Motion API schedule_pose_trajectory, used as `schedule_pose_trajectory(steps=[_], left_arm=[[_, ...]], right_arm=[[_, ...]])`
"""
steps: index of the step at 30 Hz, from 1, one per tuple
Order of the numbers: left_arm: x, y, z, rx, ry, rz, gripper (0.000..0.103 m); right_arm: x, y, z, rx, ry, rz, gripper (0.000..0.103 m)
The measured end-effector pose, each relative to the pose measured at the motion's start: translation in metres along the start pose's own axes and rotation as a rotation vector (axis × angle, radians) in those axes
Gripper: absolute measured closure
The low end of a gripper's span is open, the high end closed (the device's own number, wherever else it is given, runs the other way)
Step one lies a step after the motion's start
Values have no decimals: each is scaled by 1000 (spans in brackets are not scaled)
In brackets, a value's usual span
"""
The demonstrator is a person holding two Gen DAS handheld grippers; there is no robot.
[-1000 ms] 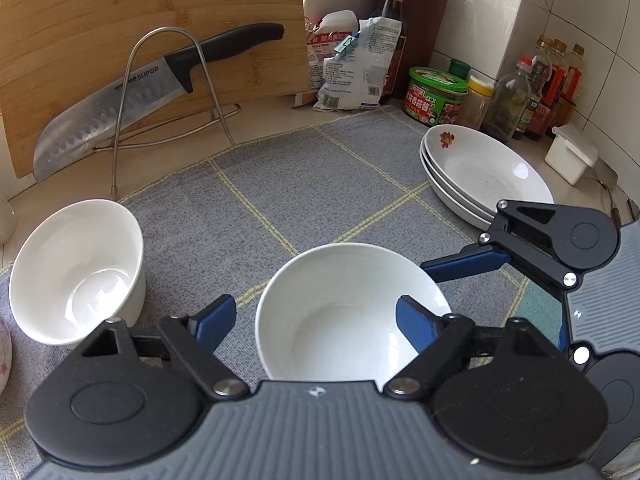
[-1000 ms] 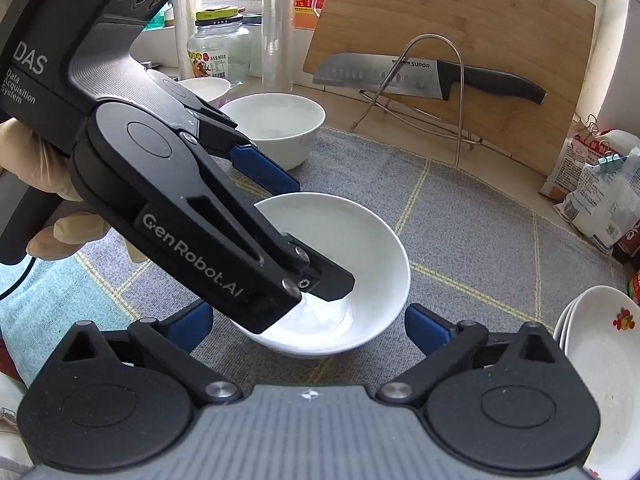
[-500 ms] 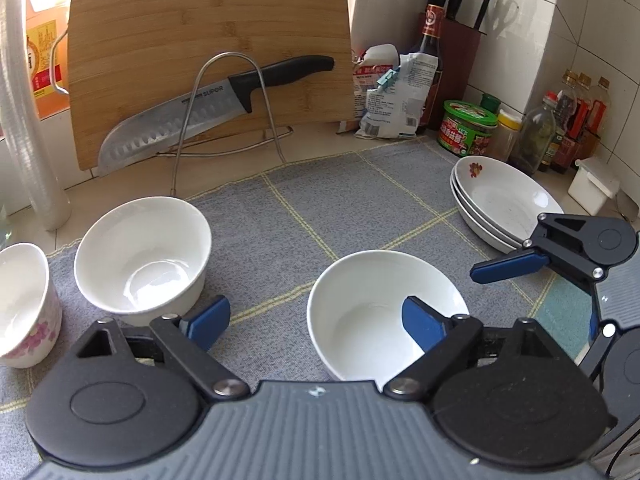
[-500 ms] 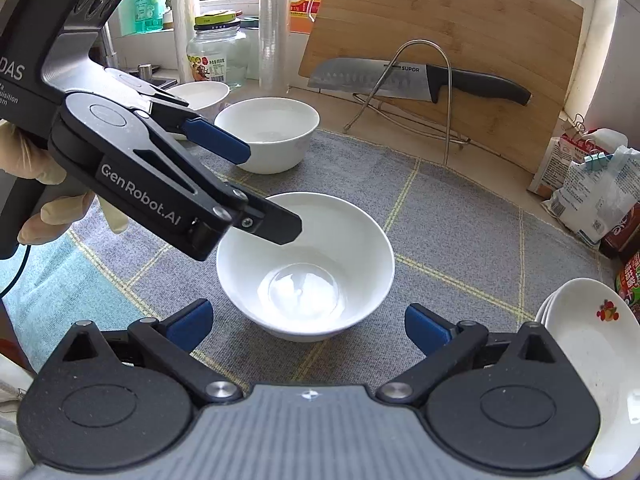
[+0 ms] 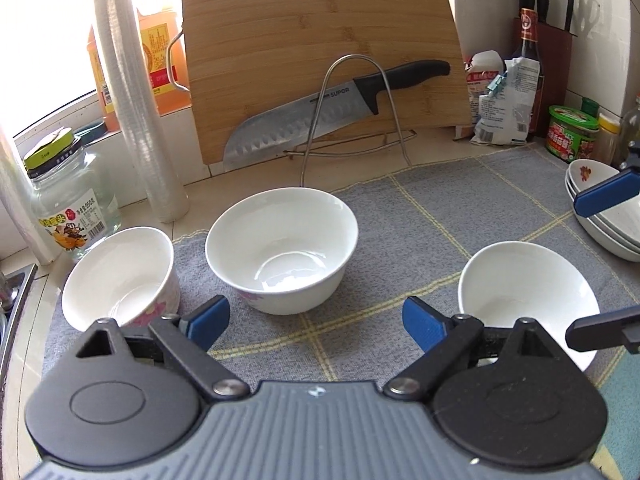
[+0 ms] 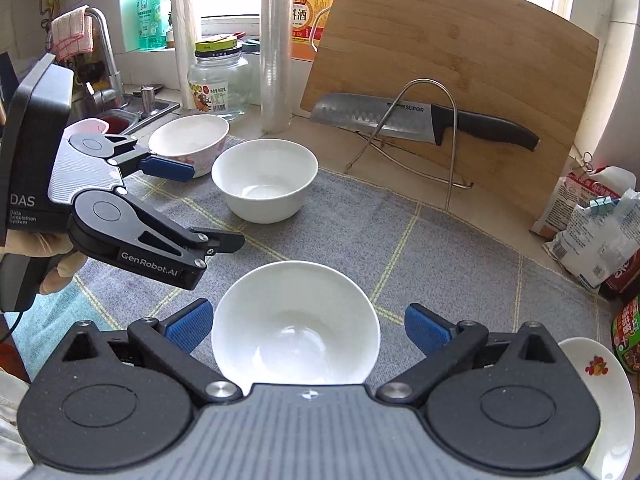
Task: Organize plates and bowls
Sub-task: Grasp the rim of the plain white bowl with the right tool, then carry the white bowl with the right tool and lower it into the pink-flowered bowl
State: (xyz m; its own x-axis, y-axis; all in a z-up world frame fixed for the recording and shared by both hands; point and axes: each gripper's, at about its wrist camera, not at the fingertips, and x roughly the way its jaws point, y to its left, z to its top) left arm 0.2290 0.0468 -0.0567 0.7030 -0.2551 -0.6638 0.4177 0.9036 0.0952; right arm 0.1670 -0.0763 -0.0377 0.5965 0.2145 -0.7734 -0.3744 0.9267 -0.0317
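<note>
In the left wrist view, the left gripper (image 5: 316, 322) gapes wide, holding nothing; a plain bowl (image 5: 282, 249) sits at centre on the grey mat (image 5: 420, 216), a floral bowl (image 5: 120, 280) lower left, stacked plates (image 5: 600, 216) at right edge.

In the right wrist view, the right gripper (image 6: 308, 330) is spread wide around a white bowl (image 6: 296, 326) at lower centre (pads not touching it).

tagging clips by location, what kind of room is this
Most likely a home kitchen counter: a sink faucet at the left, a knife on a rack against a wooden cutting board, and bowls on a cloth mat.

Bright window backlight, sharp focus, fisheye-curved edges
</note>
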Motion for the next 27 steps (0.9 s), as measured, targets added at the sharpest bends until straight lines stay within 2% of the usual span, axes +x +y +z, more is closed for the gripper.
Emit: schedule_pose_trajectory(steps=[7,13,27], left_arm=[[17,9,-1,15,-13,50,10],[29,15,-2,2,-2,37,10],[39,23,-2,-36,4,34,10]], right_arm=[[27,-1,30,-13,8,53,0],[54,-1,56,-37,9,96,0],[122,8,103,-133,74,197,0]])
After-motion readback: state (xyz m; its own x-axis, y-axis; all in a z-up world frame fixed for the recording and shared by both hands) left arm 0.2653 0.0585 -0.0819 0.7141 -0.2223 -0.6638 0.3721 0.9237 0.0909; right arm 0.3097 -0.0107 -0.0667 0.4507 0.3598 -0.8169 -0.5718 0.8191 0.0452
